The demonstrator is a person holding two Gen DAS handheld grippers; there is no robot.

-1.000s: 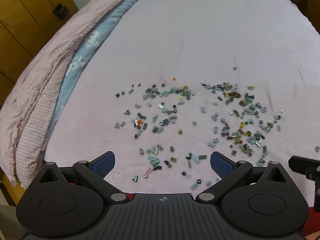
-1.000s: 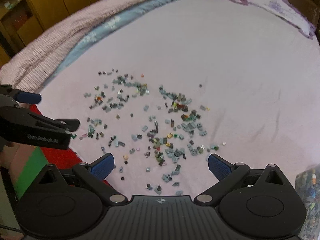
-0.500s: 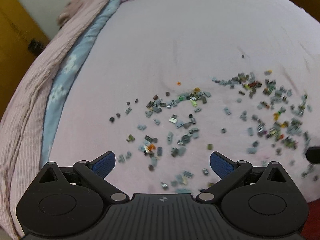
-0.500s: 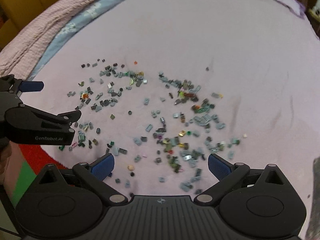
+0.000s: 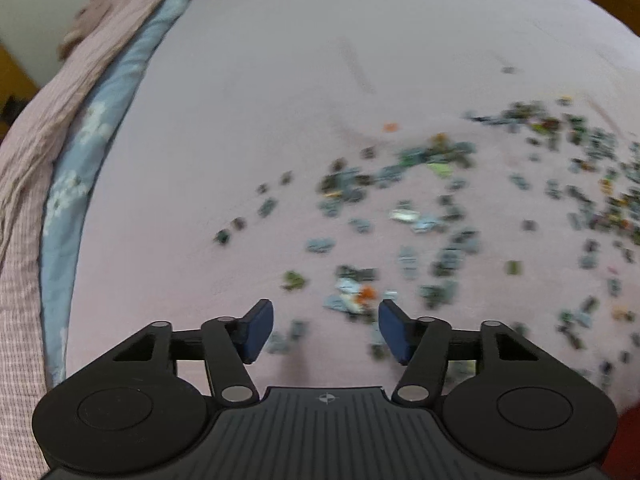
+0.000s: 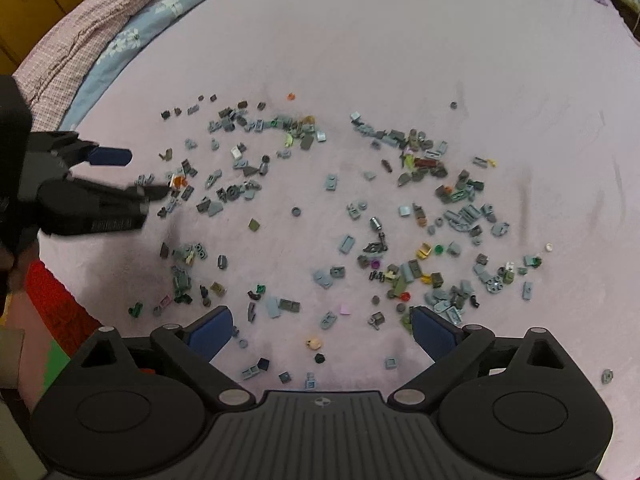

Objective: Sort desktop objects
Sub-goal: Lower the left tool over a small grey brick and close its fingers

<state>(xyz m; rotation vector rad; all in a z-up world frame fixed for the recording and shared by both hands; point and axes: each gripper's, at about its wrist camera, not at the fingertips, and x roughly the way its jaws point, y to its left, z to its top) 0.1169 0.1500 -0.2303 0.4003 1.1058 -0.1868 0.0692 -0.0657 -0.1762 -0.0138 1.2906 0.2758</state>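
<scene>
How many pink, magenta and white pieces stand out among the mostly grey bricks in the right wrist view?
Pink flat pieces: 2
Magenta round piece: 1
White round piece: 1
Total: 4, as far as the view lets me make out.

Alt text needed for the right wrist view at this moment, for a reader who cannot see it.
Dozens of small, mostly grey toy brick pieces lie scattered over a pale pink bedsheet, seen from above past the open right gripper. At the left edge the left gripper reaches among the pieces, jaws closing around a small orange piece. A folded quilt lies along the far left.
</scene>
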